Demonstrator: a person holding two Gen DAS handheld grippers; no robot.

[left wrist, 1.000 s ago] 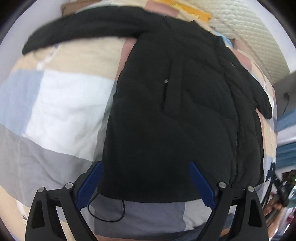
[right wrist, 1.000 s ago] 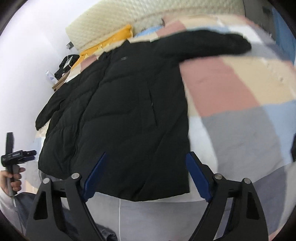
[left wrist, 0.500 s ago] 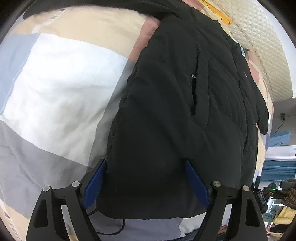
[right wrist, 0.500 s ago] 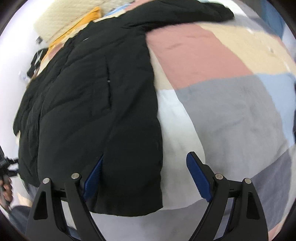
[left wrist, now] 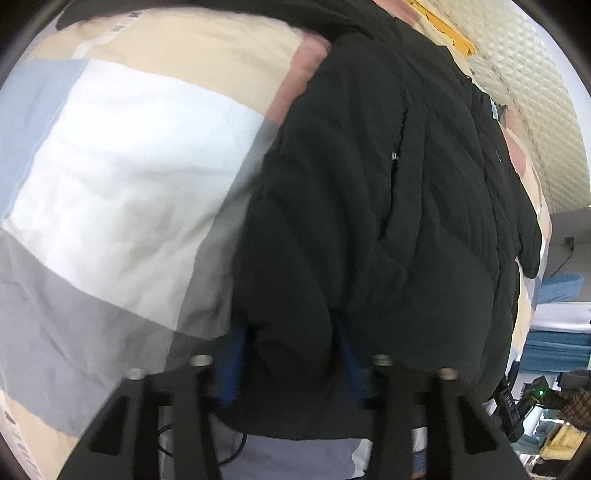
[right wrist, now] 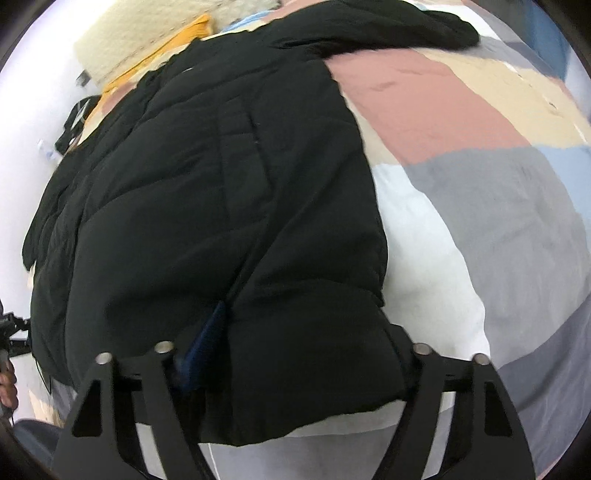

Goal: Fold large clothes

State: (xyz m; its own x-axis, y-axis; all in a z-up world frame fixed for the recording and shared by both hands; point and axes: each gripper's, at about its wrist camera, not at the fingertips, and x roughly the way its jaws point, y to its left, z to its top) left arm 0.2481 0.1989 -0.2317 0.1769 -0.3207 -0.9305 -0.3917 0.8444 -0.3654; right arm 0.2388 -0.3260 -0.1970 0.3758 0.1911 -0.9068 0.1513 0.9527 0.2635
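Note:
A large black puffer jacket (left wrist: 388, 206) lies spread on a patchwork bedspread (left wrist: 122, 155), sleeves out to the sides. My left gripper (left wrist: 291, 354) has its blue pads partly closed around the jacket's hem near its left corner, with fabric bunched between them. In the right wrist view the jacket (right wrist: 221, 192) fills the left half. My right gripper (right wrist: 303, 350) straddles the hem near its right corner. One blue pad (right wrist: 207, 339) shows at a fold, the other is hidden under the fabric.
A quilted cream headboard (left wrist: 517, 85) and a yellow cloth (left wrist: 439, 22) lie at the far end of the bed. Shelves with clutter (left wrist: 546, 406) stand at the right. The other hand-held gripper (right wrist: 11, 339) shows at the left edge.
Both grippers moved forward onto the jacket's hem and narrowed around it. The fabric now bunches up between the pads; before, both were wide open short of the hem.

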